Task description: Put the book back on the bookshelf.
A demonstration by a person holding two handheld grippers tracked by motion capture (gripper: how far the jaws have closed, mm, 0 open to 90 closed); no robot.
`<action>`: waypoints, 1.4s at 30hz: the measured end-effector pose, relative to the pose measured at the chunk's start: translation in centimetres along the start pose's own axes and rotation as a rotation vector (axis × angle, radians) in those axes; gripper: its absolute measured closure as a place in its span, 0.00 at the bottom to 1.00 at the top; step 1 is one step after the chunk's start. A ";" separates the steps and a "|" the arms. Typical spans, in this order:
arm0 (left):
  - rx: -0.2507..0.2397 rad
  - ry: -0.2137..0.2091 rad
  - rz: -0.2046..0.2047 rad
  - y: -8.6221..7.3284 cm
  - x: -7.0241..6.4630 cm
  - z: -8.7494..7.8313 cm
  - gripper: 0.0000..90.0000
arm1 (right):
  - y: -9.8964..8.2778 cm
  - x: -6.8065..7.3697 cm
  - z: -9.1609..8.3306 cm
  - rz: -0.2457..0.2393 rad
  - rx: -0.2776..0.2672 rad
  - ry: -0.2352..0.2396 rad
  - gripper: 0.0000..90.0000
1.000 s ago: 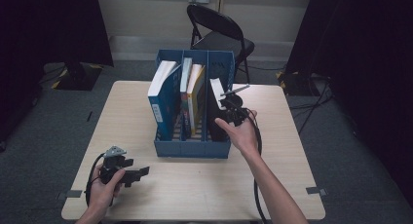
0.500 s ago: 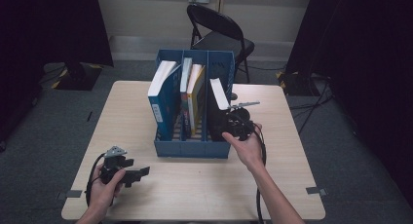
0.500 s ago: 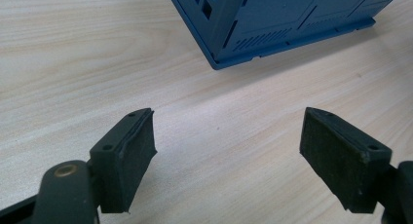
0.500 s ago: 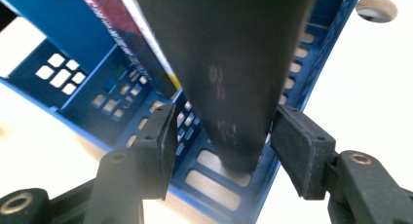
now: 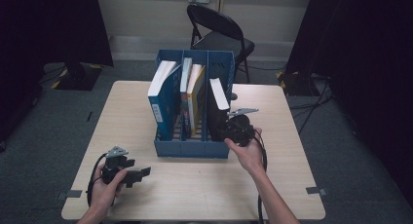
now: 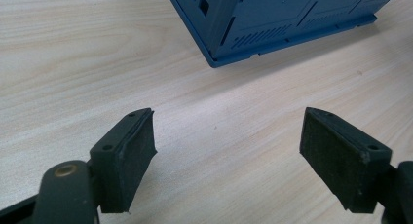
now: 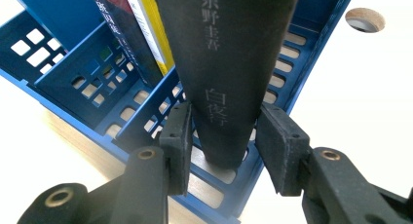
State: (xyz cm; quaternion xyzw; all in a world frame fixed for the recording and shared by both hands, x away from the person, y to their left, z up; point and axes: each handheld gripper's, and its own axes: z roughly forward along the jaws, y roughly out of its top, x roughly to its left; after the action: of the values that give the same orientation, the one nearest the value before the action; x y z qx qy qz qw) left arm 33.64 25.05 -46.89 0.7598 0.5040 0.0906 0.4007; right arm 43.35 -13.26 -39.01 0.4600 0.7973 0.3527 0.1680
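Table [image 5: 292, 136] — black book [image 7: 229, 63], spine "東野圭吾".

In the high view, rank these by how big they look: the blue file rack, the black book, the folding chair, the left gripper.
1. Blue file rack
2. Folding chair, though it stands farther from the camera, so its true size may be greater
3. Black book
4. Left gripper

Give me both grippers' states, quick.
Left gripper: open, nothing between its jaws, above the table.
Right gripper: jaws have just been closing around the black book; contact cannot be told.
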 end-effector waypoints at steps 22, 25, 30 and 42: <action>-0.011 -0.003 -0.015 0.1 0.3 -0.3 0.23 | 1.6 0.4 2.2 0.012 -0.031 0.030 0.68; -0.014 -0.012 0.002 0.2 0.0 -0.5 0.22 | 1.9 0.3 2.4 0.007 -0.028 0.031 0.69; -0.007 0.004 -0.010 0.2 0.3 -0.2 0.22 | 2.4 0.2 2.9 0.001 -0.028 0.032 0.70; -0.010 0.007 -0.024 0.3 0.5 0.0 0.23 | 3.2 -0.4 3.6 0.006 -0.023 0.027 0.71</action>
State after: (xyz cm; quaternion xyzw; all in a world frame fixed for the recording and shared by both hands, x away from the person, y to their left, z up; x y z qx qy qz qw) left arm 34.06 25.44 -46.83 0.7515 0.5139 0.0909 0.4036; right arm 47.67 -11.12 -39.24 0.4557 0.7940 0.3687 0.1614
